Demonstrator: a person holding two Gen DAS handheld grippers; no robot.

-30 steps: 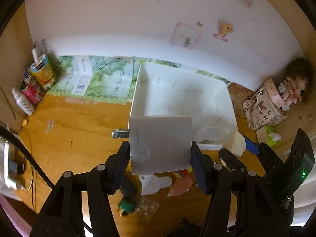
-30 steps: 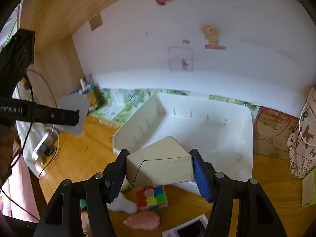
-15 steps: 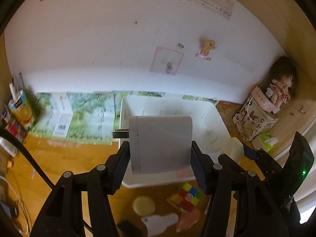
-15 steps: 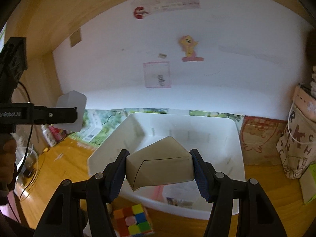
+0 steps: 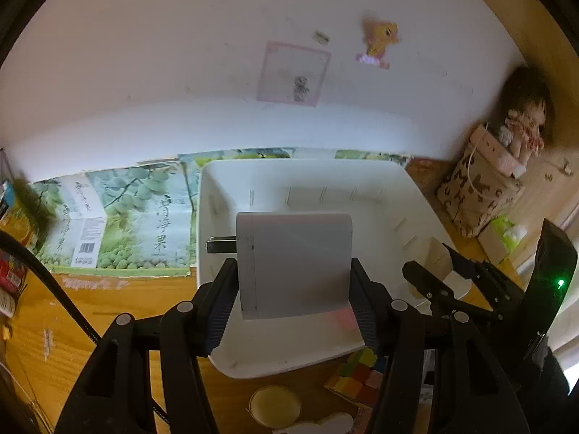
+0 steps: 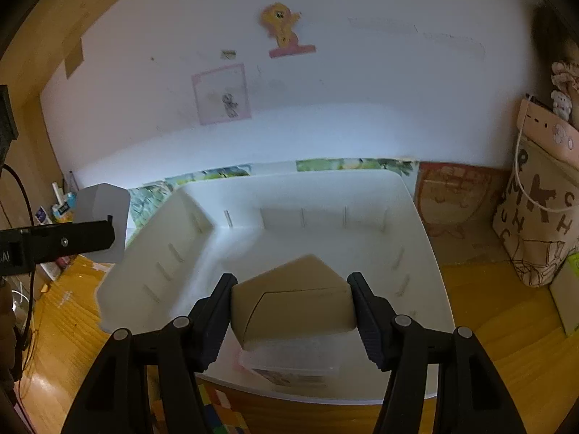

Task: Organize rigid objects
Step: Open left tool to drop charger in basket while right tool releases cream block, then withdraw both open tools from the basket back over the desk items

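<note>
- Evidently, a white charger [image 5: 295, 264] is pinched by the left claw [image 5: 294, 300] at frame centre, held above the white bin [image 5: 311, 173] for dropping in.
- A beige box [image 6: 295, 298] is clamped by the right claw [image 6: 293, 311] at lower centre, over the bin's near edge, likely for the same reason.

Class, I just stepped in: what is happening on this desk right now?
A person is tidying a wooden desk with two handheld grippers. The left gripper clamps a white charger plug; the right gripper clamps a beige box. Both hang over the white bin. A colour cube lies on the desk.
</note>
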